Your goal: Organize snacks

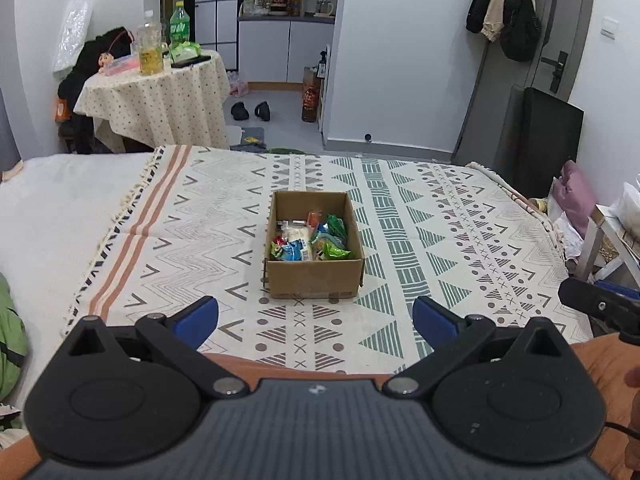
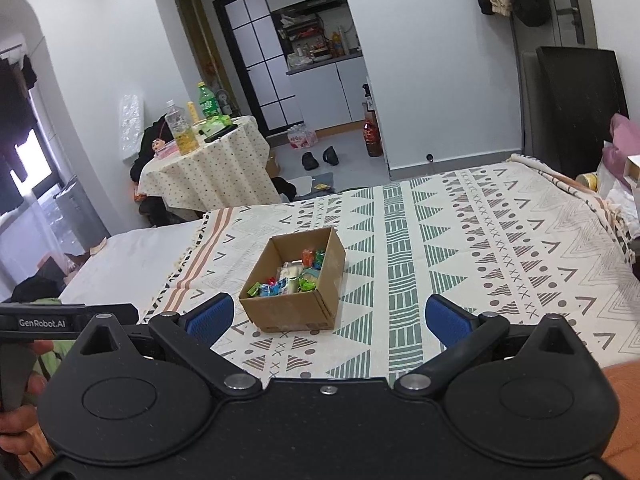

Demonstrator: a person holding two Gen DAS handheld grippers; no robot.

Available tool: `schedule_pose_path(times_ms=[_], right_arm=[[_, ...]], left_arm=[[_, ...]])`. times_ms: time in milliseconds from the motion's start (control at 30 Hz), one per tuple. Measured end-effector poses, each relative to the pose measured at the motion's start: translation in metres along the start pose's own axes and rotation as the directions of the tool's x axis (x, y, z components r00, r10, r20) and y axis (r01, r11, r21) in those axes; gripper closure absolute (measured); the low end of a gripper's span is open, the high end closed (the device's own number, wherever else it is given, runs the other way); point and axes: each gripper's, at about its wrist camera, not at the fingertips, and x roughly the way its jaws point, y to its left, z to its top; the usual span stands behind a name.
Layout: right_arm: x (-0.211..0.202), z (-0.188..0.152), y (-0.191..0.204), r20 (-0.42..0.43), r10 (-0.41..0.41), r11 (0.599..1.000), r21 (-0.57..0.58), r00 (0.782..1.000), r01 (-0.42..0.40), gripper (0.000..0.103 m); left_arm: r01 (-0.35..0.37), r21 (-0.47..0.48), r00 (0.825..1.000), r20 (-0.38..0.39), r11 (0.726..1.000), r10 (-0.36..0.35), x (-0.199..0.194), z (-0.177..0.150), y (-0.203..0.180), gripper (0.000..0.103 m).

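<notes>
"GenRobot.AI" in white on the left gripper's (image 2: 60, 322) black body; nothing else legible.

A cardboard box (image 1: 314, 276) sits on the patterned blanket (image 1: 440, 240) straight ahead of the left gripper (image 1: 316, 318), snack packets (image 1: 310, 240) inside it; a round table (image 1: 160, 96) stands beyond, to the left.

You get even, soft indoor light and sharp focus ahead of both grippers. Fisheye bending curves the edges, corners darkening.
</notes>
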Motion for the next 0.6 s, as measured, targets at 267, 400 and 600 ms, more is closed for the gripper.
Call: schedule_pose_path(times_ms=[267,400,600], right_arm=[[-0.008,-0.001,0.004,0.004,-0.003,1.000,-0.023,1.000,0.003,0.000],[-0.013,-0.003,0.003,0.008,-0.005,1.000,-0.025,1.000,0.006,0.000],[-0.015,-0.004,0.005,-0.001,-0.019,0.999,-0.038,1.000,0.019,0.000]], left_arm=[[-0.013,0.010,0.999,0.039,1.000,0.013,-0.018,-0.002,0.001,0.000],[-0.013,0.013,0.999,0.040,1.000,0.012,-0.019,-0.003,0.001,0.000],[-0.014,-0.001,0.999,0.032,1.000,0.014,-0.015,-0.006,0.006,0.000]])
